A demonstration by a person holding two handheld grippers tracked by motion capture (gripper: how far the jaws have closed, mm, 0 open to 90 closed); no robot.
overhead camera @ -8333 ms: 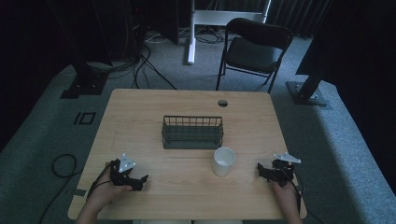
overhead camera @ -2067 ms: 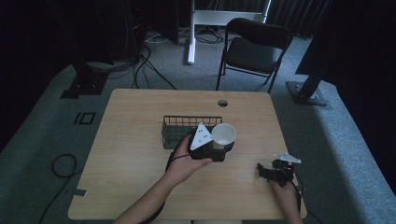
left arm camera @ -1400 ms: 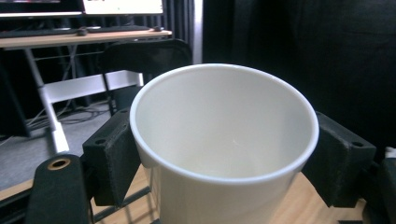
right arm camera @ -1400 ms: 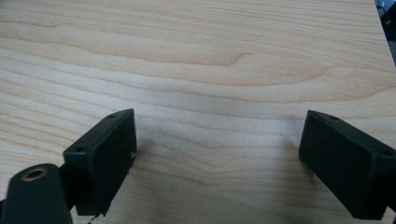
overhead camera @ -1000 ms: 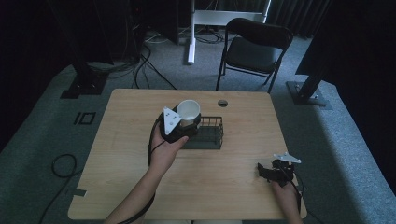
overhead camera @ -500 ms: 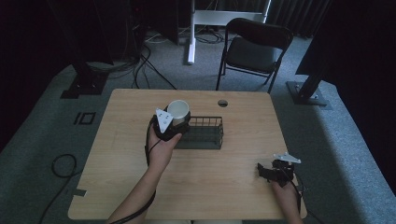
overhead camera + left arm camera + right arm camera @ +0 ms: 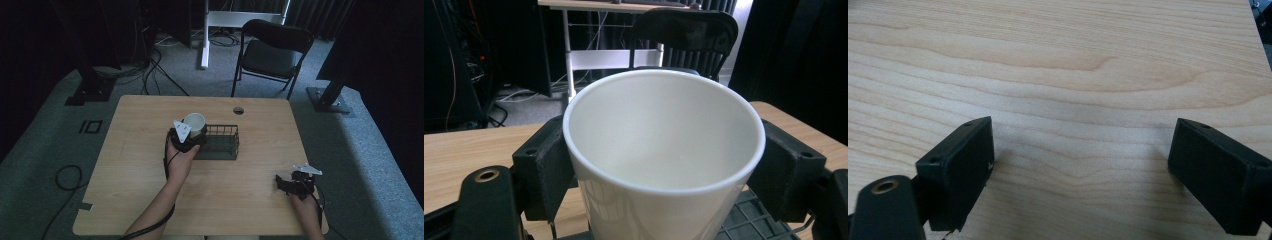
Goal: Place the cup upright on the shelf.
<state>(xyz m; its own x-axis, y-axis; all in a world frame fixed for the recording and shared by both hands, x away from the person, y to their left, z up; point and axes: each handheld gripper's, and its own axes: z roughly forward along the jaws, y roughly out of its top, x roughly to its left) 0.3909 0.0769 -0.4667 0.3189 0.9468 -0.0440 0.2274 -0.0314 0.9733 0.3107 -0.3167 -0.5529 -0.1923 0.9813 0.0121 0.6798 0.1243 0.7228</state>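
1. High view: the left gripper (image 7: 192, 136) is held above the wooden tabletop (image 7: 140, 165) at the left end of a black wire basket (image 7: 220, 142). A white cup (image 7: 194, 123) sits upright between its jaws, its mouth open to the camera. The left hand (image 7: 180, 159) wraps the gripper from behind, and a cable trails back along the forearm.
2. High view: the right gripper (image 7: 290, 184) rests near the tabletop's near right corner, well apart from the basket, with the right hand (image 7: 304, 209) behind it and a grey three-cornered plate on top.
3. Left gripper view: the jaws pinch the white cup (image 7: 664, 155) on both sides, one black pad against each wall. Basket wire (image 7: 749, 222) shows below the cup, and a dark folding chair (image 7: 686, 35) stands beyond the tabletop.
4. Right gripper view: the right gripper (image 7: 1080, 165) has its jaws spread wide, with bare wood grain between them.
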